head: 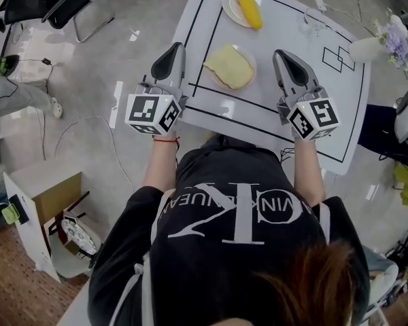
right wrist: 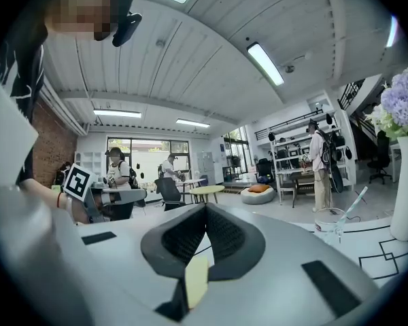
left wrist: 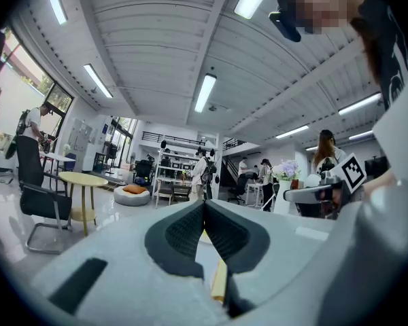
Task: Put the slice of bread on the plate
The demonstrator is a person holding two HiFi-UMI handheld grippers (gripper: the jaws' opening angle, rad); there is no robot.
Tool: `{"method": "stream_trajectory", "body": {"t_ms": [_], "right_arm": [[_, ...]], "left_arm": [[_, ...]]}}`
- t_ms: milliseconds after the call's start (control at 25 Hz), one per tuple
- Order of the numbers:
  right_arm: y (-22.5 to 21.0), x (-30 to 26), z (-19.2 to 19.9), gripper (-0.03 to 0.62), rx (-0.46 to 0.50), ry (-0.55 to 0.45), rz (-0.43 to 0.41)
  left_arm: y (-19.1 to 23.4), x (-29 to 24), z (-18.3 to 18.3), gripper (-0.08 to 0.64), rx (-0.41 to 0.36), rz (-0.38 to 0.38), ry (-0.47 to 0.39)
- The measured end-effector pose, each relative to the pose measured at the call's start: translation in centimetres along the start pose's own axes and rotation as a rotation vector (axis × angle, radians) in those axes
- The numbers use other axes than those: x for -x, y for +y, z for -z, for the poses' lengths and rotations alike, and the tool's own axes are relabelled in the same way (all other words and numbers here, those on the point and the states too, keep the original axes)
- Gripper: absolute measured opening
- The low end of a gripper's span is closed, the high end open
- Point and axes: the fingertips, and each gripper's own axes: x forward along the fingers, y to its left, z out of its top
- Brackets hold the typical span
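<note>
A pale yellow slice of bread (head: 229,66) lies flat on a small round plate (head: 252,58) on the white table (head: 272,107), seen in the head view. My left gripper (head: 179,47) hovers just left of the plate, over the table's left edge, with its jaws shut and empty. My right gripper (head: 279,53) is held just right of the plate, also shut with nothing in it. Both point away from me, level with the table, and neither touches the bread. In the left gripper view (left wrist: 205,203) and the right gripper view (right wrist: 205,206) the dark pads meet at the tip.
A second plate with a yellow corn cob (head: 249,9) sits at the table's far edge. A white vase of purple flowers (head: 389,41) stands at the far right, cables near it. Black chairs (head: 61,2) and a cardboard box (head: 51,202) are on the floor to the left.
</note>
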Motion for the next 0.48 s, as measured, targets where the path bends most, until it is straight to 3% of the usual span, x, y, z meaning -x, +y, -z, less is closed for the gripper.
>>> {"method": "stream_trajectory", "body": {"t_ms": [480], "right_arm": [[0.11, 0.27, -0.51, 0.0, 0.016, -0.03, 0.002]], "left_arm": [[-0.09, 0.34, -0.39, 0.006, -0.01, -0.005, -0.015]]}}
